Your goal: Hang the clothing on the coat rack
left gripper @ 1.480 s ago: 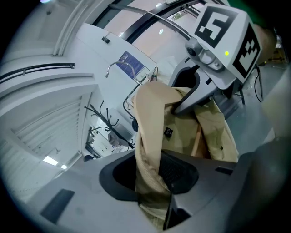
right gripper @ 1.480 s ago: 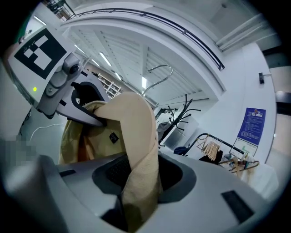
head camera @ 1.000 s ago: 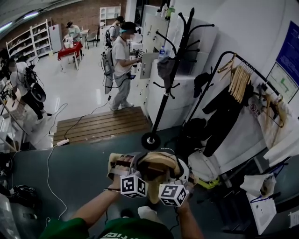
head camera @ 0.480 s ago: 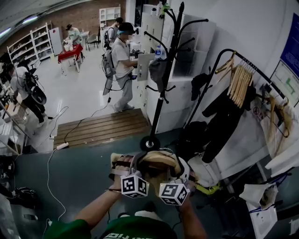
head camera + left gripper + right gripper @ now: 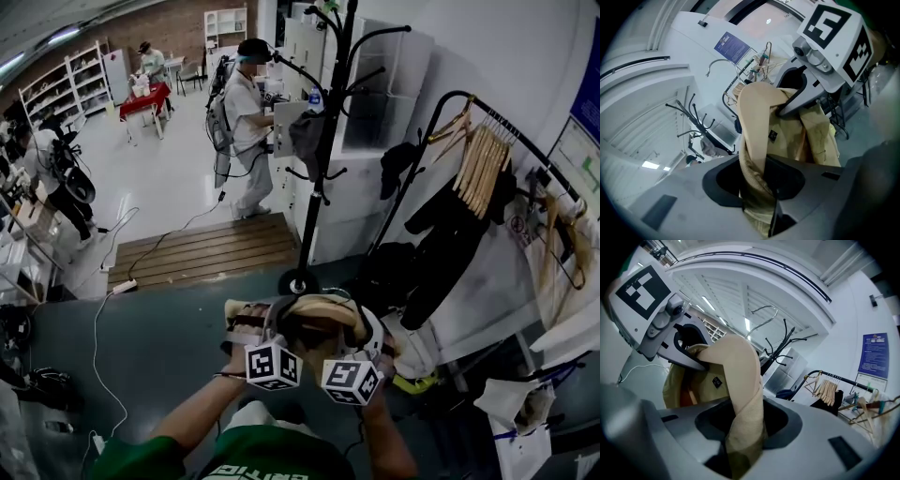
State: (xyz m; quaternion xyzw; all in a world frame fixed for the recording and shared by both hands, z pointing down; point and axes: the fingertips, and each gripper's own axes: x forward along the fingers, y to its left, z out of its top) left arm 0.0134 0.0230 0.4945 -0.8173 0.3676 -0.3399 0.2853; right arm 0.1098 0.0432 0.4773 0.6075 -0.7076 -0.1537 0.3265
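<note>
Wooden hangers (image 5: 483, 161) — slatted platform (image 5: 206, 253) — shelves (image 5: 56, 89).

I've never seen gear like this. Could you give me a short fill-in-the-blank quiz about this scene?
1. The left hand-held gripper and the right hand-held gripper are both shut on one beige ____.
2. The tall coat rack ahead is coloured ____.
3. The hangers on the clothes rail are made of ____.
Missing words: garment; black; wood.
</note>
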